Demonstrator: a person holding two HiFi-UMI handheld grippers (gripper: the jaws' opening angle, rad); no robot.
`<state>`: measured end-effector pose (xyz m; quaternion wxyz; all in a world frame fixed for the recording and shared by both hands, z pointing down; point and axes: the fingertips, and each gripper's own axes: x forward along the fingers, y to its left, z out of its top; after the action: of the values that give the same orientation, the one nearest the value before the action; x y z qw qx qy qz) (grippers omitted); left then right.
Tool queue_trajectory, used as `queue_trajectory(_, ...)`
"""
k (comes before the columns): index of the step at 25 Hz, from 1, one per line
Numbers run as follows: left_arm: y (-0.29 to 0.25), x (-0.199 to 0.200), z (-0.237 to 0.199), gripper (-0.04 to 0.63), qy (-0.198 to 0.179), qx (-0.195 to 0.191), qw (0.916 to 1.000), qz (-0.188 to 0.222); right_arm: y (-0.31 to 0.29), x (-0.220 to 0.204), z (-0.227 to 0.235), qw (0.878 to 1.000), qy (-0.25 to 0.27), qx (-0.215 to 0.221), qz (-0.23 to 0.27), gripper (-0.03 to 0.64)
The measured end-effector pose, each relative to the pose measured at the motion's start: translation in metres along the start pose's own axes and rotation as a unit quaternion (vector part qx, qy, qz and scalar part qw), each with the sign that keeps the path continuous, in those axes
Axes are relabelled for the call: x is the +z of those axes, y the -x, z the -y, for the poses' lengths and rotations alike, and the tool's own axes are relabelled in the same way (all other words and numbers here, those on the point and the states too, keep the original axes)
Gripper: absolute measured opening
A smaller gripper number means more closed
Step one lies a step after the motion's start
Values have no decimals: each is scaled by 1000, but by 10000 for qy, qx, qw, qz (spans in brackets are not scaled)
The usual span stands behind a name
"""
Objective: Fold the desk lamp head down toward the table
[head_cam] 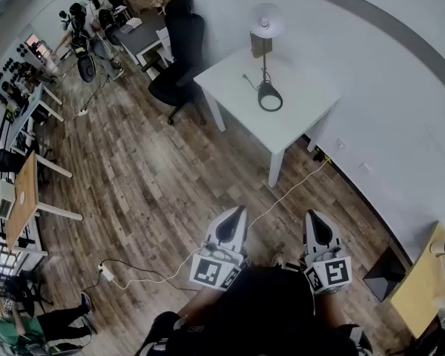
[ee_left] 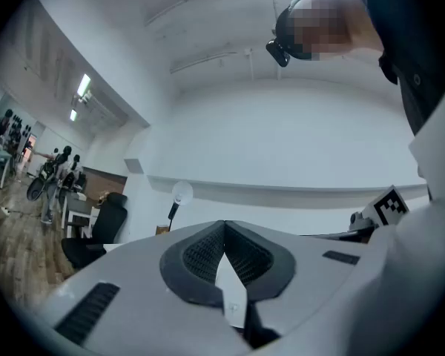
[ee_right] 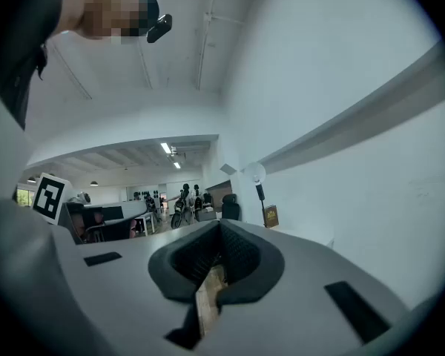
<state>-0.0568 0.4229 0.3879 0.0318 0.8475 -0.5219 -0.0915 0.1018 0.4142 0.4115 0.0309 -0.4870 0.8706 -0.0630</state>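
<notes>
The desk lamp (head_cam: 265, 58) stands upright about the middle of the white table (head_cam: 304, 117), well apart from both grippers. Its dark ring base (head_cam: 270, 97) sits flat on the top, a thin straight stem rises from it, and its pale round lamp head (head_cam: 268, 22) sits above the far corner, where a small brown box (head_cam: 260, 45) also stands. A black office chair (head_cam: 179, 50) is parked off the table's left edge. The left gripper (head_cam: 236, 217) and the right gripper (head_cam: 315, 217) are held low over the wooden floor, close to the person's body, both pointing toward the table. In each gripper view the ribbed pads are pressed together with nothing between them, and the lamp head shows small in the distance. The lamp looks light and top-heavy, so a push on the head alone would probably slide or tip the whole lamp rather than bend its joint. The stem looks stiff and thin, a fair place for narrow jaws to pinch. The shade is probably a smooth, thin shell and slippery, and what looks like a bulb inside it would be fragile. The better hold seems to be one gripper pinning the ring base or low stem. The other can then take the neck just under the head or the shade's rim and swing it down slowly. Where the hinge sits cannot be told from here.
</notes>
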Motion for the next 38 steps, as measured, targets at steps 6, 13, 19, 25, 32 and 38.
queue_trajectory(6,4,1,3,25,7,10,10000,-2,4,2,-2,10000,20,20,28,13)
queue_trajectory(13,0,-1,7,25,36,19,10000,4,5,4,3,10000,-36,21,31,14)
queue_trajectory(19,-5,-8,19,25,103,20,9999,-38,13,6,10,10000,-14,29,47,14)
queue_trajectory(25,-13,-12,37,25,204,105,9997,-26,21,5,24,9998,74,151,-76,14)
queue_trajectory(32,-27,-17,54,25,234,413,9989,29,25,7,50,9990,97,428,-76,14)
queue_trajectory(38,-32,-24,61,25,185,576,9982,-56,19,9,59,9979,51,640,-29,14)
